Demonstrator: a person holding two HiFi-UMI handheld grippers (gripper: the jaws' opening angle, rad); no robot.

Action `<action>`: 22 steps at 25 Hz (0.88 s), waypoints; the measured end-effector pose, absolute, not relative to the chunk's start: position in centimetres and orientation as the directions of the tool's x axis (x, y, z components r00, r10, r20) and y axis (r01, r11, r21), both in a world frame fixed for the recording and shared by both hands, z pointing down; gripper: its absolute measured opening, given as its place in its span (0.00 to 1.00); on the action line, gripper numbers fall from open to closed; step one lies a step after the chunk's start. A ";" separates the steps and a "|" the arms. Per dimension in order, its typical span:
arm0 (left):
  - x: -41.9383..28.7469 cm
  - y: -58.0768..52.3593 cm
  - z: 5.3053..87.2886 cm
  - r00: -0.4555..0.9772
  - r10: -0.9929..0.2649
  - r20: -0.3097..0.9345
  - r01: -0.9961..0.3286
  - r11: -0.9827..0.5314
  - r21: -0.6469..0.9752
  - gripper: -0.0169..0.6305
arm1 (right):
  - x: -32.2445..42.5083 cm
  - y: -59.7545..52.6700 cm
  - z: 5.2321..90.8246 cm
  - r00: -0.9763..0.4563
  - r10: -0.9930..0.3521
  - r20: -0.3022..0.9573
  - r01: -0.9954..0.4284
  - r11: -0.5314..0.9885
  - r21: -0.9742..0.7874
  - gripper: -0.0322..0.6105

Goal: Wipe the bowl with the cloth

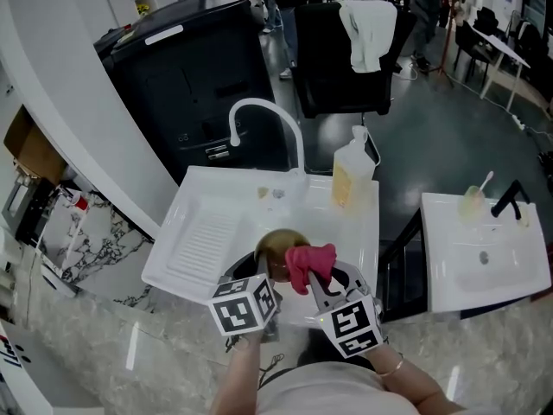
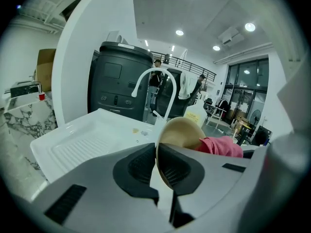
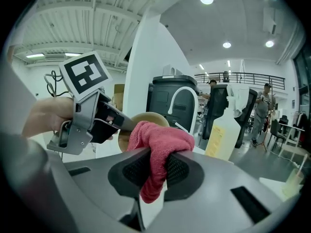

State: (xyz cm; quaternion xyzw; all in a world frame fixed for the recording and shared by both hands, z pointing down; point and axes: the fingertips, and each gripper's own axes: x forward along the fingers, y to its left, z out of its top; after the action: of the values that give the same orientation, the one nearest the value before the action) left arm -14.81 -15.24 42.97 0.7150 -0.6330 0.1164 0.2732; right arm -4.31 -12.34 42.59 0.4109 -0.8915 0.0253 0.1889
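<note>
Left gripper tilted down over sink front edge, jaws pinched on tilted bowl rim. Right gripper alongside, jaws clamping pink cloth just beside bowl.

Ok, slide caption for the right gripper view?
Right gripper pinches a red cloth in front of the tan bowl clamped by the left gripper.

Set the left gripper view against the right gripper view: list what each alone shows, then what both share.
Only the left gripper view: the sink's ribbed drainboard, and the left gripper shut on the bowl rim. Only the right gripper view: the left gripper's marker cube, the hand holding it, and the right gripper shut on the red cloth. Both: bowl, cloth, white faucet and bottle.
</note>
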 end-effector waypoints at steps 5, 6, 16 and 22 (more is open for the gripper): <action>-14.8 -15.3 43.3 0.170 -0.837 0.520 -0.971 -0.053 0.231 0.07 | -3.3 -12.9 42.3 -0.558 -0.752 0.351 -0.773 0.625 0.112 0.14; -14.8 -15.3 43.3 0.169 -0.836 0.521 -0.972 -0.054 0.228 0.07 | -3.1 -13.0 42.2 -0.552 -0.758 0.348 -0.778 0.618 0.112 0.14; -15.8 -15.1 43.8 0.135 -0.835 0.533 -0.980 -0.031 0.199 0.07 | -1.1 -14.3 40.7 -0.512 -0.802 0.307 -0.823 0.560 0.091 0.14; -16.6 -15.1 44.0 0.117 -0.834 0.540 -0.980 -0.010 0.197 0.07 | 0.4 -15.0 39.2 -0.493 -0.831 0.257 -0.848 0.525 0.071 0.14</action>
State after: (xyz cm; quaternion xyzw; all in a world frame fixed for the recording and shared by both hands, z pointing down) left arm -16.64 -15.09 44.03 0.6974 -0.6503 0.1366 0.2684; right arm 0.44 -15.01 39.17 0.4865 -0.8633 0.0327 0.1306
